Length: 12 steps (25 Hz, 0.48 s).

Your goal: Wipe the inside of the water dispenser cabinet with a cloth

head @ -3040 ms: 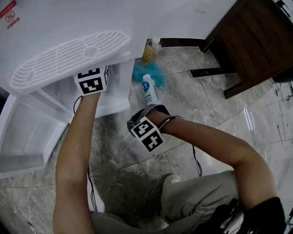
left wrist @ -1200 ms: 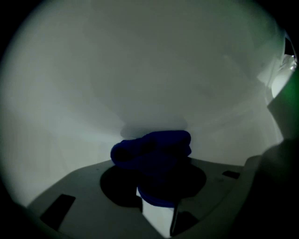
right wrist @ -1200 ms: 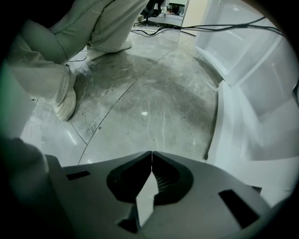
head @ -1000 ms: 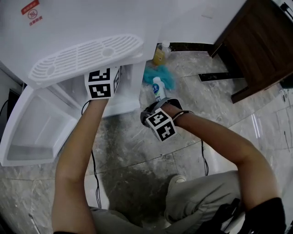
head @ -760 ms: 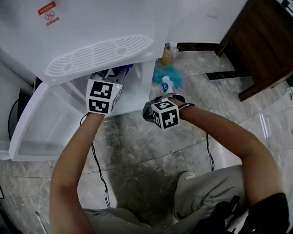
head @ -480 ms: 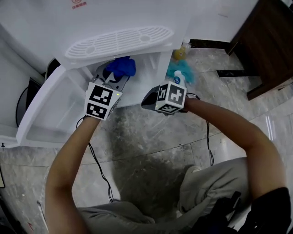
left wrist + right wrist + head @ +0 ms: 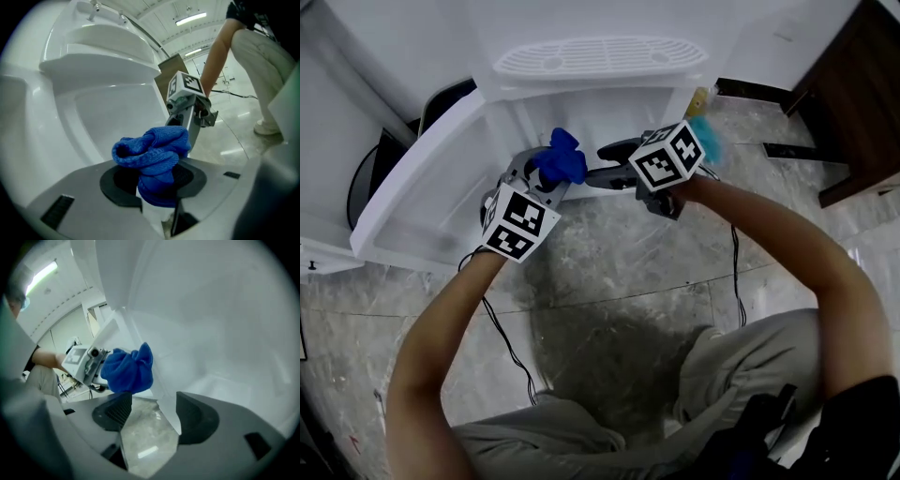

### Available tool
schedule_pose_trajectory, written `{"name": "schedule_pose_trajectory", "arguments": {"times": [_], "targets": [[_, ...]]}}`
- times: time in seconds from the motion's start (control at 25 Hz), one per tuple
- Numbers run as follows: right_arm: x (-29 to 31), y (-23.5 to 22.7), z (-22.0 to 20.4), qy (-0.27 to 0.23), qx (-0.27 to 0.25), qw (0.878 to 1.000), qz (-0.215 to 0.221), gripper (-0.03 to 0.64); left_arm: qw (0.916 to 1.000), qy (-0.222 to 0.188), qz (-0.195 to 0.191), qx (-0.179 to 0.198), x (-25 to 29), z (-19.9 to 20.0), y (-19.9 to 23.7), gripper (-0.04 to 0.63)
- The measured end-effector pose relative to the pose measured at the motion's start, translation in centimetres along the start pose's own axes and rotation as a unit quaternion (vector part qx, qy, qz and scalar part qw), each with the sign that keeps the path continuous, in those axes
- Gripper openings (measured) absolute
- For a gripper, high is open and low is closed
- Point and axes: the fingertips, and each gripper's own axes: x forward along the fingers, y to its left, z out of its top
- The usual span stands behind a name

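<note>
Left gripper (image 7: 155, 188) clamps a bunched blue cloth (image 7: 151, 151) at the open water dispenser cabinet (image 7: 614, 105) mouth. Right gripper (image 7: 153, 414) beside it, jaws just opening, empty.

Bright, even indoor light. Ceiling strip lights (image 7: 191, 18) glare in the left gripper view; the polished floor (image 7: 234, 151) mirrors them. Both gripper views bend at edges, with dark corners and soft foreground.

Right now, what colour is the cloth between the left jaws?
The cloth is blue; clearest in left gripper view.
</note>
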Motion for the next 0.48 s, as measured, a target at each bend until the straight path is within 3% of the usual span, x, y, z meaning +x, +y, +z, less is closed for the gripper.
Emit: {"name": "schedule_pose_trajectory", "arguments": {"times": [0.2, 0.36, 0.48], "targets": [[0.4, 1.5, 1.8, -0.033, 0.05, 0.998, 0.033, 0.285, 0.9971, 0.043, 0.013, 0.061, -0.8, -2.2, 0.4, 0.15], [0.7, 3.3, 2.7, -0.051, 0.082, 0.993, 0.066, 0.318, 0.9882, 0.085, 0.005, 0.127, -0.5, -3.8, -0.1, 0.15], [1.4, 4.3, 2.9, -0.049, 0.078, 0.993, 0.071, 0.327, 0.9851, 0.081, -0.015, 0.151, 0.1, -3.6, -1.6, 0.15]]}}
